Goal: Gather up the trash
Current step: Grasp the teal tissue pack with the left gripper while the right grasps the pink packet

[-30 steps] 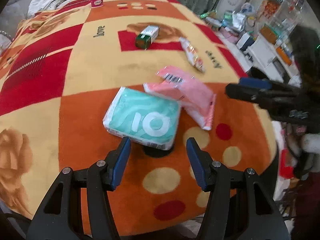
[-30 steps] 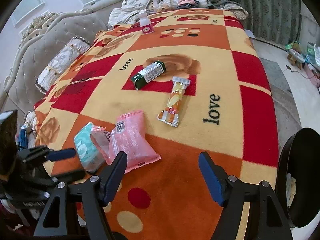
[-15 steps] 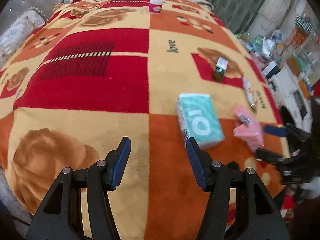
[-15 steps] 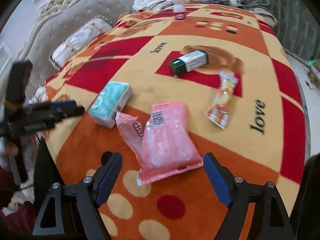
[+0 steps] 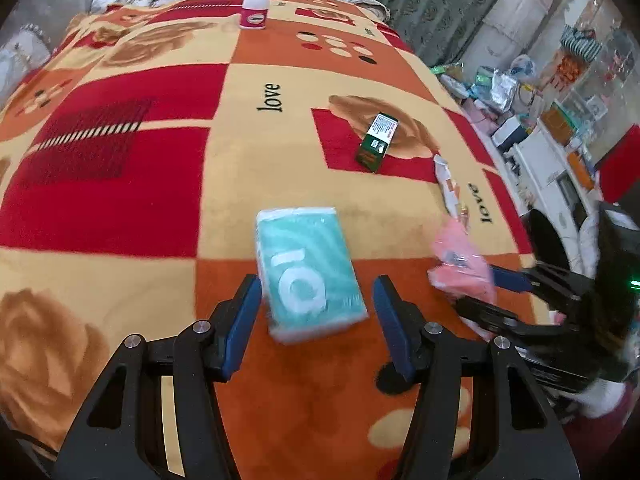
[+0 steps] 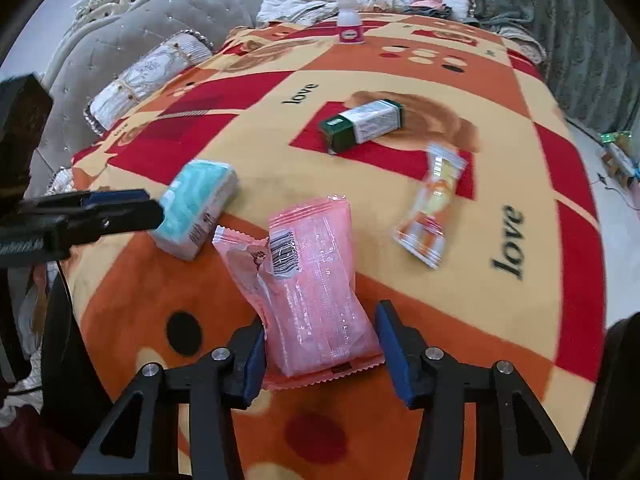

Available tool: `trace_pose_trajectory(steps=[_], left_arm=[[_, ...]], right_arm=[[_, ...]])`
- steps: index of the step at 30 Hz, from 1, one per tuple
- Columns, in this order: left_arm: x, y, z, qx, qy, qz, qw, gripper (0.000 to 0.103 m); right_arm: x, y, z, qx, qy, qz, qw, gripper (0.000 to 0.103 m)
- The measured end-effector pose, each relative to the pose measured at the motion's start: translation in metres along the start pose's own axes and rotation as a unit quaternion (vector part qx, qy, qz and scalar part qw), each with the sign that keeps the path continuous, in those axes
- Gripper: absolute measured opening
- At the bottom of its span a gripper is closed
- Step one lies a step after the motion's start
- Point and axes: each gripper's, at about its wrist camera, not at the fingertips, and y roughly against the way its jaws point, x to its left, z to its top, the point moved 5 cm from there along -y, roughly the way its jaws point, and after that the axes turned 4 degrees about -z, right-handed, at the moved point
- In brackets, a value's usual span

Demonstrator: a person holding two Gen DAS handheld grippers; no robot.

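Note:
A teal tissue pack [image 5: 308, 272] lies on the patterned blanket [image 5: 120, 200]. My left gripper [image 5: 316, 304] stands open astride the pack's near end, with a gap at each pad. In the right wrist view the left gripper [image 6: 152, 208] comes in from the left, beside the teal tissue pack [image 6: 196, 208]. A pink plastic packet [image 6: 316, 292] lies between the pads of my right gripper [image 6: 320, 332], whose jaws are closing and touch both of its sides. From the left wrist view the pink packet [image 5: 460, 268] looks crumpled at the right gripper [image 5: 492, 292].
On the blanket lie a green box [image 6: 362, 124] and an orange snack wrapper [image 6: 432, 208]; a white bottle [image 6: 350, 26] with a pink label stands at the far end. A grey sofa [image 6: 120, 40] lies left, a dark bin [image 6: 624, 380] right, and floor clutter [image 5: 500, 84].
My right gripper moved in over the pink packet and its jaws narrowed onto it. My left gripper swung left, then came back with the teal pack between its fingers.

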Motion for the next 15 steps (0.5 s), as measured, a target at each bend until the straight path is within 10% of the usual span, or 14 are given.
trace_pose_trajectory(steps=[15], left_arm=[[-0.009,-0.011,0.007,-0.004,-0.014,0.021,0.9997,0.044]], right_arm=[[-0.030,0.052,-0.001,-0.055,-0.066,0.023,0.996,0.048]])
